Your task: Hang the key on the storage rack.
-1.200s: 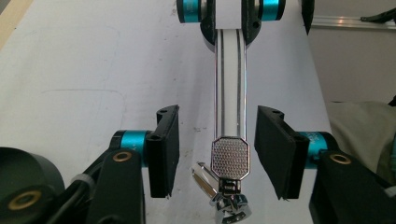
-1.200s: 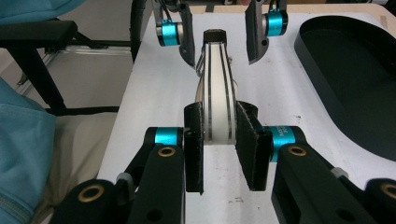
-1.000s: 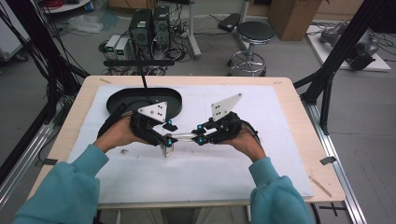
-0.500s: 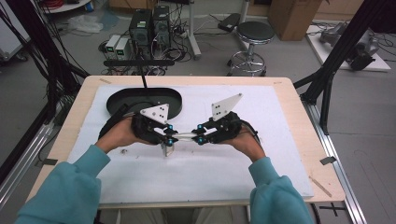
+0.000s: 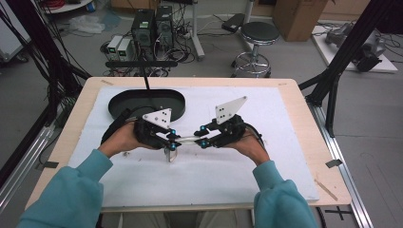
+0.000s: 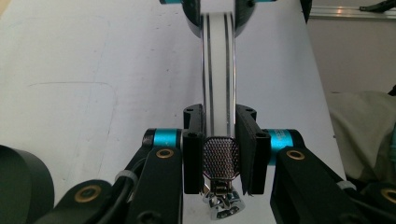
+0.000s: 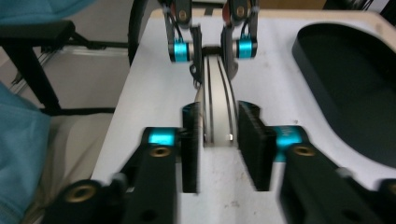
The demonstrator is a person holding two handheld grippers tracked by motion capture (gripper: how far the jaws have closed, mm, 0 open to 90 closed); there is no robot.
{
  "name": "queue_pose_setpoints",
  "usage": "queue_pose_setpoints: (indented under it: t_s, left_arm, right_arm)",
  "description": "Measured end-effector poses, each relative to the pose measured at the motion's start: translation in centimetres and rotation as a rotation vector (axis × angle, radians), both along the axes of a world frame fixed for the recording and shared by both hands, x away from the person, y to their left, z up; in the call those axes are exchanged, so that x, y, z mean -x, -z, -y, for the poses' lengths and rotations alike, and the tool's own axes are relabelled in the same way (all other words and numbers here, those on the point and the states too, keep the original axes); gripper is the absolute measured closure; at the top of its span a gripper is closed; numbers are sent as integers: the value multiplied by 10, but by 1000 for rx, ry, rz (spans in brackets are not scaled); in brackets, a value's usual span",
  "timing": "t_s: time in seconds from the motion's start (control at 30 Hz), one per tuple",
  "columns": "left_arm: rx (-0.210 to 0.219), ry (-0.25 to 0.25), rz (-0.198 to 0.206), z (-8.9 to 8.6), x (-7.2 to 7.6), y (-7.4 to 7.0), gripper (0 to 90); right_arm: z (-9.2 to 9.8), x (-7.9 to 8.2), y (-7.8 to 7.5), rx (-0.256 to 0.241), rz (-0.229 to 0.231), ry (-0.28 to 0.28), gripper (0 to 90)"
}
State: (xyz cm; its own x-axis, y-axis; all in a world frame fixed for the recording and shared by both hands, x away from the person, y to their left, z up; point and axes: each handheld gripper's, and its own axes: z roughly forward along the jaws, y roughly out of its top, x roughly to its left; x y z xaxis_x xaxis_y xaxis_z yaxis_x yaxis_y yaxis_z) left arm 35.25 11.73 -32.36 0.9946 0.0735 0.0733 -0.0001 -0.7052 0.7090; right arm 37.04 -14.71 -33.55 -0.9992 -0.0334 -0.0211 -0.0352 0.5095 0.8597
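**High view: both grippers meet on one white strip**

High view places the left gripper (image 5: 172, 142) and right gripper (image 5: 203, 137) tip to tip mid-table on the white mat (image 5: 266, 166), a black oval tray (image 5: 123, 102) behind them. Left gripper view adds detail: its jaws are clamped on a white strip (image 6: 218, 84) with dark edge lines, a mesh-faced metal clasp (image 6: 222, 161) between the pads. Right gripper view, blurred, shows its jaws slightly apart around the strip's other end.
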Motion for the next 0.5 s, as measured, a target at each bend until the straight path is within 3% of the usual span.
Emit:
queue_pose_setpoints:
  t_s: [0.07, 0.1, 0.17, 0.27, 0.33, 0.5]
  left_arm:
    - [2, -4, 5, 0, 0, 0, 741]
    - [6, -9, 6, 0, 1, 0, 741]
    - [12, -12, 9, 0, 1, -1, 741]
    - [26, -22, 13, -1, 2, -2, 741]
    - [27, -25, 15, -3, 1, -3, 741]
    - [61, -53, 31, -8, -1, -7, 741]
  right_arm:
    - [1, 2, -2, -17, 14, 22, 558]
    - [1, 3, -3, -26, 33, 36, 442]
    - [1, 5, -3, -39, 100, 146, 190]
    - [4, 6, -2, -60, 87, 254, 11]
    - [8, 7, -2, -99, 79, 305, 7]
    - [23, 13, 0, -175, 53, 354, 7]
